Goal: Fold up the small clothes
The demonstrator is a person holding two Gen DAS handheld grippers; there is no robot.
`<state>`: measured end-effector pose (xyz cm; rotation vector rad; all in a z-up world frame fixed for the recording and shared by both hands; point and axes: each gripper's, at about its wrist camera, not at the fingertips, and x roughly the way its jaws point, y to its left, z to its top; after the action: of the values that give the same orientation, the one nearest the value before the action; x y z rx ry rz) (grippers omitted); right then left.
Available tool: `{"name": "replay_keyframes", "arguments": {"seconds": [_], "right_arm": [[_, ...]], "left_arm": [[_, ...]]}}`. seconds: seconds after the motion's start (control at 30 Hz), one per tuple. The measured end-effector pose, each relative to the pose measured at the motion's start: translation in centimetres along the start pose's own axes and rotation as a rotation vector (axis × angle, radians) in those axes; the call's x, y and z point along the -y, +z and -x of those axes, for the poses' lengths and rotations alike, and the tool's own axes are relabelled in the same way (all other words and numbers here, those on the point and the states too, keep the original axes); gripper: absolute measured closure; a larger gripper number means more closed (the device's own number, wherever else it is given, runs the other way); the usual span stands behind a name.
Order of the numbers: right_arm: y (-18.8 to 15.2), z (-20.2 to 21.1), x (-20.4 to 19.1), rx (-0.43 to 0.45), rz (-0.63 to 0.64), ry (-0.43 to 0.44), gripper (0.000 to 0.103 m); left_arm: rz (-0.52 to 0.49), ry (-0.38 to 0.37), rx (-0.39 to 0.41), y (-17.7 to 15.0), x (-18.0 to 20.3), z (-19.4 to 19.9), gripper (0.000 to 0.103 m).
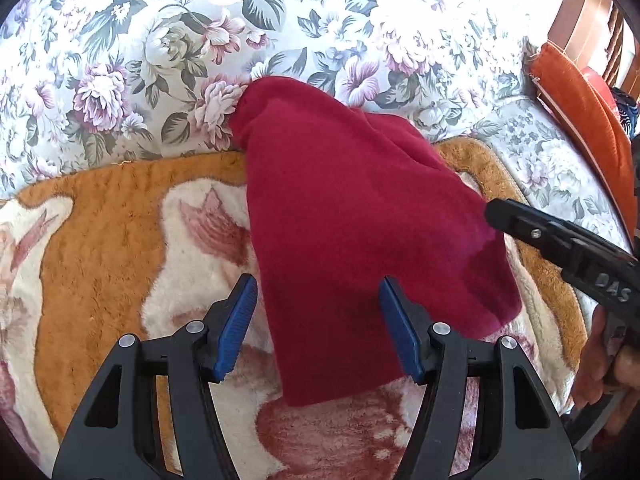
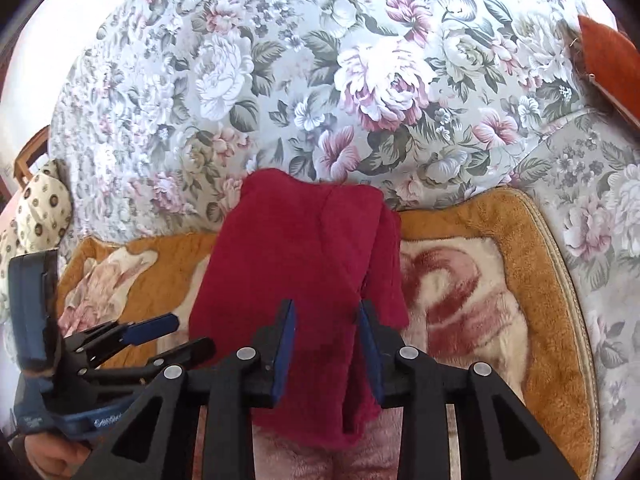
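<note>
Your red cloth (image 1: 360, 216) was a soft, fuzzy fleece piece, folded into a long tapering shape with its narrow end resting against the sofa back (image 1: 160, 40) and its wide end toward you. It lay on a plush blanket (image 1: 100, 248), thick-piled, with an orange-brown border and cream and pink flower shapes. The sofa itself was covered in smooth printed fabric with pale roses and grey-green leaves. An orange cushion (image 1: 580, 112) leaned at the right end, and a cream pillow (image 2: 40, 212) with small dark dots sat at the left end.

Your left gripper (image 1: 320, 320) stood spread wide, its ribbed blue pads (image 1: 240, 320) on either side of the cloth's near edge without pressing it. Your right gripper (image 2: 326, 332) was partly spread, hovering with the cloth's near right portion lying between its flat blue pads (image 2: 288, 352); the pads were not pinching it.
</note>
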<state>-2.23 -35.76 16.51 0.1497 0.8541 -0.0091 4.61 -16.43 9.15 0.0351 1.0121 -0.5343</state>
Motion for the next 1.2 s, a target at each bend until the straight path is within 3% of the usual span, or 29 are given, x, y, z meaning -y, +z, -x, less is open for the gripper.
{"name": "replay_keyframes", "arguments": {"seconds": [0.3, 0.6, 0.8, 0.83, 0.87, 0.9, 1.07, 1.13, 1.2], "right_arm": [[0.6, -5.3, 1.7, -0.088, 0.004, -0.075, 0.073], [1.5, -2.5, 3.3, -0.015, -0.122, 0.049, 0.07], [4.2, -5.5, 4.3, -0.054, -0.179, 0.058, 0.07], [4.5, -6.5, 4.4, -0.079, -0.177, 0.052, 0.072], [4.7, -7.4, 4.4, -0.09, -0.166, 0.058, 0.088], [4.9, -7.8, 4.3, -0.09, -0.154, 0.065, 0.093], [5.1, -8.2, 3.9, -0.044, -0.049, -0.087, 0.097], [4.5, -9.2, 4.6, -0.073, -0.077, -0.07, 0.097], [4.6, -8.1, 5.0, -0.041, -0.104, -0.022, 0.097]], "left_arm": [[0.001, -0.004, -0.026, 0.6, 0.0, -1.9, 0.04], [0.065, -0.044, -0.025, 0.8, -0.7, -1.5, 0.038], [0.021, -0.024, -0.026, 0.6, 0.1, -1.8, 0.034], [0.018, -0.03, -0.025, 0.5, 0.2, -1.9, 0.031], [0.016, -0.032, -0.024, 0.5, 0.2, -2.0, 0.031], [0.013, -0.031, -0.021, 0.4, 0.3, -2.1, 0.03], [0.019, -0.042, -0.032, 0.3, 0.1, -2.9, 0.027], [0.039, -0.054, -0.033, 0.3, -0.1, -2.8, 0.027], [0.061, -0.074, -0.04, 0.4, -0.4, -2.5, 0.027]]}}
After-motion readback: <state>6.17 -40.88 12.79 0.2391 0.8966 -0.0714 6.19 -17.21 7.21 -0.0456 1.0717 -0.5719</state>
